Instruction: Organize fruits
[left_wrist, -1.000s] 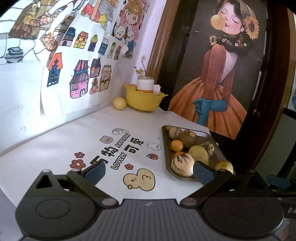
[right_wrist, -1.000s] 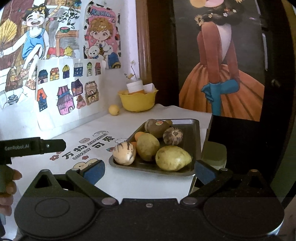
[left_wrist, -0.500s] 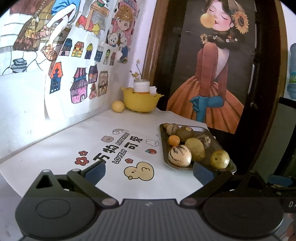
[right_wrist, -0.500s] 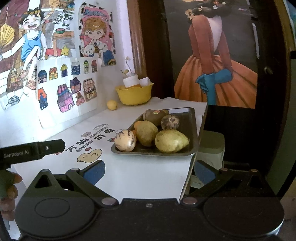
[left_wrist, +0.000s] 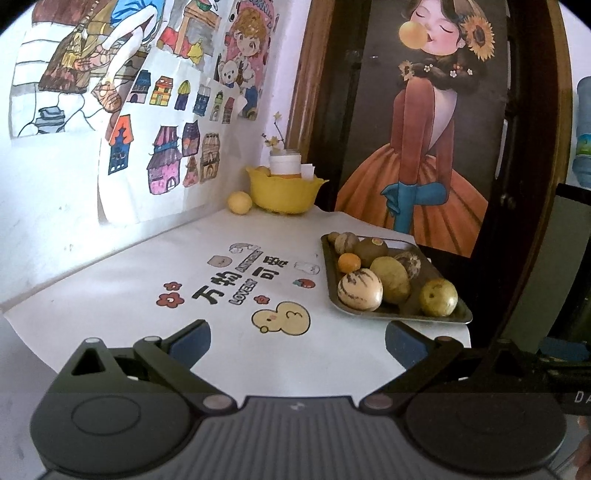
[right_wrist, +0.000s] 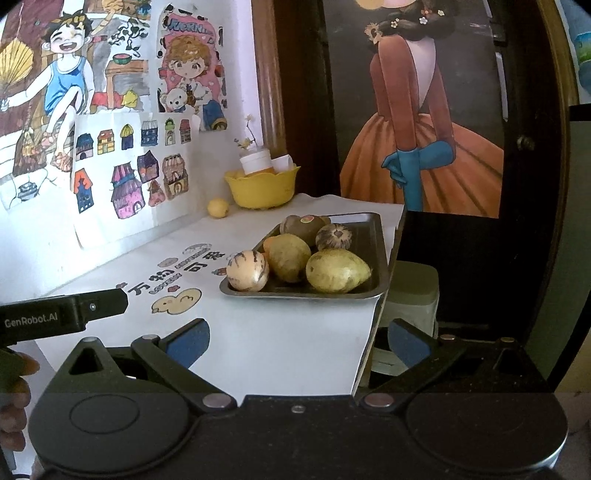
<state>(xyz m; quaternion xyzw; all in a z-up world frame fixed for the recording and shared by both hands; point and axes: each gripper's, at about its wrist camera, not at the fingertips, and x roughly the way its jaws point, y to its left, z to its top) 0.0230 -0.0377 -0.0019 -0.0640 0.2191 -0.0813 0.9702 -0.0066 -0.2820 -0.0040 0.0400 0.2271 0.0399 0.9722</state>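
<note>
Your left hand-held gripper (left_wrist: 297, 341) hangs over the near part of the white table (left_wrist: 122, 280), its blue-padded fingers spread wide with nothing between them. Your right hand-held gripper (right_wrist: 299, 341) is just as wide and empty, held at the near right corner of the table (right_wrist: 280, 347), so its right finger (right_wrist: 408, 341) sits past the table edge.

The fruits lie together in a dark metal tray (left_wrist: 439, 317) on the right side of the table, near its edge. In that tray you have a striped pale melon-like fruit (left_wrist: 359, 294) at the near left, an olive-green fruit (left_wrist: 391, 278) touching it, a round yellow-green fruit (left_wrist: 438, 297) at the near right, a small orange one (left_wrist: 349, 263) behind the striped one, and a brown fruit with a sticker (left_wrist: 369, 251) farther back.

At the far corner stands a yellow bowl (left_wrist: 282, 194) holding a white cup, with 1 yellow round fruit (left_wrist: 239, 202) on the table just left of it, well apart from the tray. A duck print (left_wrist: 280, 322) marks the table near your left hand-held gripper.
</note>
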